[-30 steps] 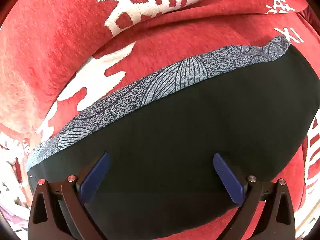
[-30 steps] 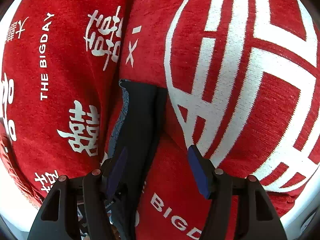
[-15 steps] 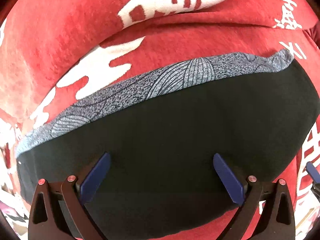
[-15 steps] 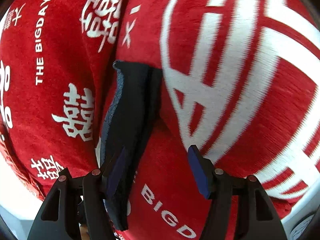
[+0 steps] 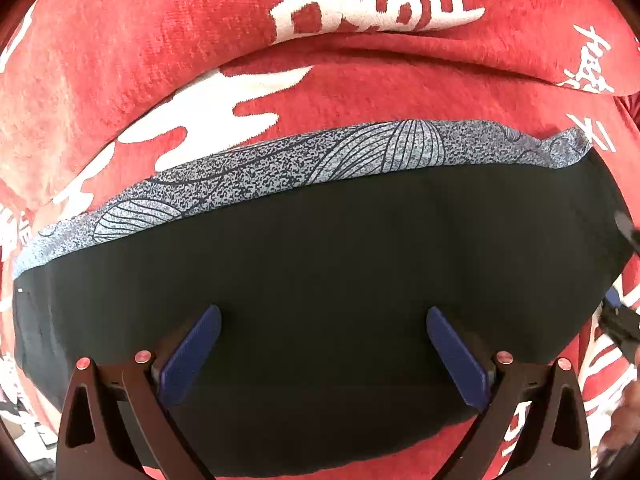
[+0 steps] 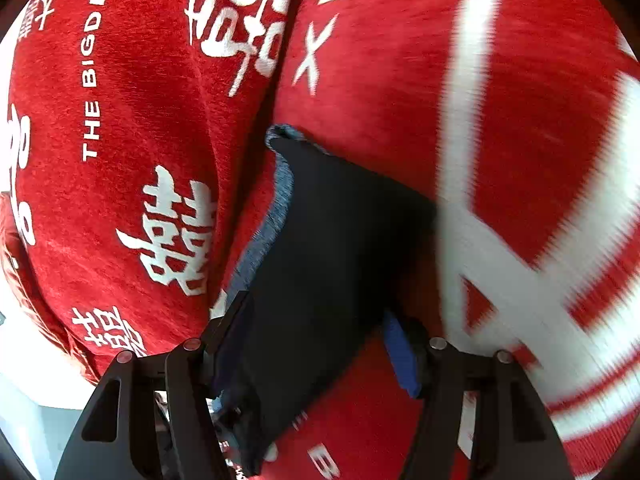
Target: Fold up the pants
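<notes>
Bright, even light; fisheye bending with dark corners; motion blur smears the right wrist view's right side.

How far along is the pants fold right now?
Done: the dark pants lie doubled on the red cover, the grey patterned layer showing along one edge. In hand: the left gripper is open over the middle; the right gripper straddles one end, open, nothing pinched. Left: the cross fold.

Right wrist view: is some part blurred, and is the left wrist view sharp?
Right wrist view: the red cover is smeared by motion at right, while the pants look fairly sharp. Left wrist view: sharp, apart from fisheye bending at the edges.
</notes>
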`<state>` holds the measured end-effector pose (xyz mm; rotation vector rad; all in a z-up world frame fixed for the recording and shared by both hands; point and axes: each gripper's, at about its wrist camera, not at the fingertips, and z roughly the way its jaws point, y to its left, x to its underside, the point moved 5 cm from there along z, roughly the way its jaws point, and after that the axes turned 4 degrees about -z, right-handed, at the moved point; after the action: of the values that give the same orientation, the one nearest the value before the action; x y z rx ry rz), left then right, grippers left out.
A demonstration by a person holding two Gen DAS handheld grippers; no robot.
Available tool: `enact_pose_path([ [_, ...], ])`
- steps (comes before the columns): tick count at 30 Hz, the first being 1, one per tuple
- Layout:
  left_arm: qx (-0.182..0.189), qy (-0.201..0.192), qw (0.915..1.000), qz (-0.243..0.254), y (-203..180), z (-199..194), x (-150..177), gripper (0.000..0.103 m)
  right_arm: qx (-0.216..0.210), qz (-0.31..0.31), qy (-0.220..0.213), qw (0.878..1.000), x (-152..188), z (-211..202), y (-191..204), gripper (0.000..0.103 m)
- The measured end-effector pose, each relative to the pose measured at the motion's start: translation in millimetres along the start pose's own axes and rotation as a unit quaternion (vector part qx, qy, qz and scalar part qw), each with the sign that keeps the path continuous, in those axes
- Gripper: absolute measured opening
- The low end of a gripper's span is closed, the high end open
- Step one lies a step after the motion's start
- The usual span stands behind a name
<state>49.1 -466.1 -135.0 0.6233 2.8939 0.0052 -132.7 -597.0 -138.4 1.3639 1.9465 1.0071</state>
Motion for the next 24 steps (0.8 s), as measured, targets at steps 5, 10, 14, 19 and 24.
enact_pose_path([
  [5,0.009,0.008,0.9999,-0.008,9.9,-1.8,-0.4,0.103,0.024,0.0,0.035,0.999,-13.6,28.9,11.5,0.013],
  [10,0.009,-0.037,0.9983,-0.044,16.4,-17.6,-28.7,0.103,0.041,-0.06,0.028,0.997,-10.3,14.2,36.7,0.013],
  [14,-0.039,-0.029,0.9969,-0.061,22.1,5.0,-55.9,0.103,0.035,-0.107,0.025,0.993,-3.2,1.2,61.1,0.013],
  [19,-0.03,-0.025,0.9983,-0.043,25.8,5.7,-57.1,0.103,0.057,-0.169,0.026,0.984,5.6,-4.8,92.2,0.013],
  [24,-0.009,-0.038,0.9989,-0.024,34.9,-25.2,-18.6,0.103,0.072,-0.194,0.024,0.978,9.7,-4.2,112.7,0.013],
])
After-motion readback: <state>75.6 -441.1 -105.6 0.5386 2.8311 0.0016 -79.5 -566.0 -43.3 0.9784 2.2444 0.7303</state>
